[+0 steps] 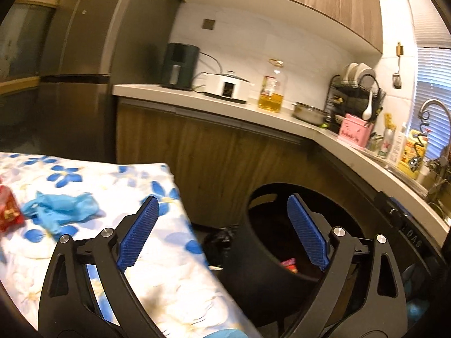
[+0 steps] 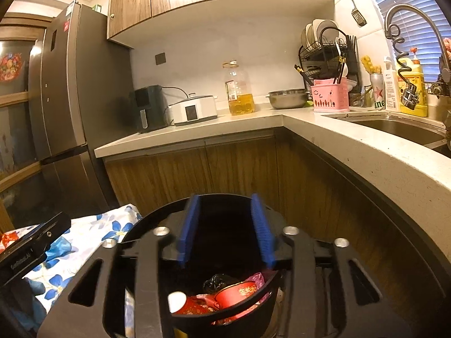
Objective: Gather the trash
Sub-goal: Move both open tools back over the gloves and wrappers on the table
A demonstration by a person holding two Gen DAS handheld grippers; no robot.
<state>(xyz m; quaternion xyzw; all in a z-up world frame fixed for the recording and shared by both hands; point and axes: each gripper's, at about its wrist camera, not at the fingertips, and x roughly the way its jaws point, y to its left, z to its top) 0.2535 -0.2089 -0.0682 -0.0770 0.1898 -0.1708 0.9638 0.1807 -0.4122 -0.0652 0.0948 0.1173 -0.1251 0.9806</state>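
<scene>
A black round trash bin (image 1: 255, 197) stands on the floor beside a table with a blue-flowered cloth (image 1: 169, 267). My left gripper (image 1: 222, 200) is open wide over the table's edge and the bin, with nothing between its blue pads. On the cloth to its left lie a crumpled blue glove (image 1: 59, 208) and a red packet (image 1: 8, 211). My right gripper (image 2: 225, 197) hangs open directly above the bin (image 2: 146, 221), jaws about half apart and empty. Inside the bin lie a red paper cup (image 2: 239, 293), red wrappers (image 2: 194, 307) and a black bag (image 2: 217, 281).
An L-shaped counter (image 2: 352, 146) wraps behind and right of the bin, carrying an oil bottle (image 2: 239, 90), an air fryer (image 2: 148, 107), a white cooker (image 2: 194, 109), a steel bowl (image 2: 287, 98) and a dish rack (image 2: 327, 50). A sink (image 2: 394, 129) sits right, a fridge (image 2: 64, 98) left.
</scene>
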